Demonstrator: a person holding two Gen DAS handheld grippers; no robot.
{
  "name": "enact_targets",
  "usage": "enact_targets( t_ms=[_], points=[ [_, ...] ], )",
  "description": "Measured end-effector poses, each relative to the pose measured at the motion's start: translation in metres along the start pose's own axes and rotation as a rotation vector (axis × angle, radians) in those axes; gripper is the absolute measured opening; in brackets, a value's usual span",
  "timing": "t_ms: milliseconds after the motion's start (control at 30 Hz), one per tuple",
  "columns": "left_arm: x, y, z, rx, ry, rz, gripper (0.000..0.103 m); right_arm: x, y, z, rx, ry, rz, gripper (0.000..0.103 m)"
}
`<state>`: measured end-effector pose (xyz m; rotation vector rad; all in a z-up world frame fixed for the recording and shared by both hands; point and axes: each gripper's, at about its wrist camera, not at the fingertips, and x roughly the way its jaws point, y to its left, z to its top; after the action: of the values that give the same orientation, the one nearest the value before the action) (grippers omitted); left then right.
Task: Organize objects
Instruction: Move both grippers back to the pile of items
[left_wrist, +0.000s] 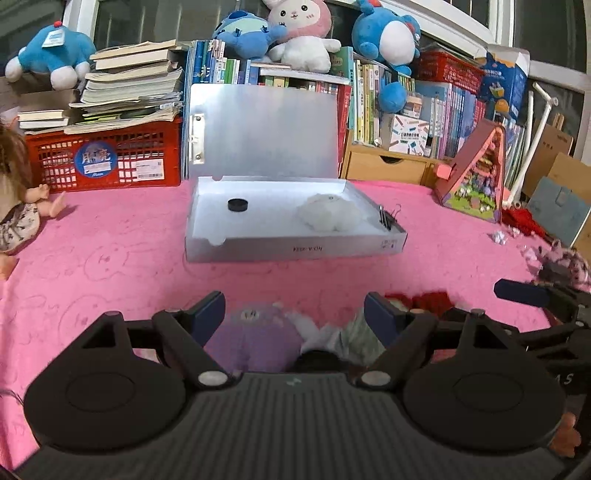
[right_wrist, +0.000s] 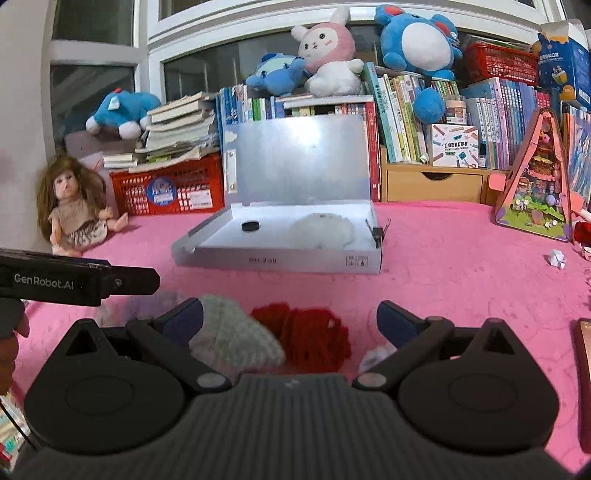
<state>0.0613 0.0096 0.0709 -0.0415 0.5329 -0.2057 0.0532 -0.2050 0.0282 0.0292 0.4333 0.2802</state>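
Spread wide and empty, the left gripper (left_wrist: 294, 314) frames a soft, light lilac plush (left_wrist: 255, 332) on the pink blanket (left_wrist: 110, 251), best pinched across its body, while the open right gripper (right_wrist: 290, 319) faces red yarn (right_wrist: 310, 332) short of the grey box (right_wrist: 277, 258).

Both claws hang side by side, tipped a little downward. The left claw (left_wrist: 294, 312) has its blue-padded fingers (left_wrist: 210, 314) spread wide, nothing pinched between them. The right claw (right_wrist: 290, 319) is spread just as wide, its pads (right_wrist: 395, 321) clear of any grip. Each claw's black body pokes into the other's view from the side. A hand (right_wrist: 11, 347) shows by the left claw.
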Motion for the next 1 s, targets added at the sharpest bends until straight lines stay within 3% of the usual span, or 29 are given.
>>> enact_targets(
  t_ms=[267, 633, 1000],
  points=[
    [-0.023, -0.002, -0.023, 0.018, -0.043, 0.028, 0.086, -0.016, 0.012, -0.019, -0.052, -0.015, -0.044, 0.103],
    [-0.033, -0.007, -0.055, 0.024, -0.030, 0.051, 0.086, -0.030, 0.013, -0.037, -0.043, -0.016, -0.003, 0.103],
    [-0.041, -0.007, -0.076, 0.060, -0.040, 0.098, 0.085, -0.021, 0.021, -0.056, -0.072, 0.037, -0.024, 0.087]
  ],
)
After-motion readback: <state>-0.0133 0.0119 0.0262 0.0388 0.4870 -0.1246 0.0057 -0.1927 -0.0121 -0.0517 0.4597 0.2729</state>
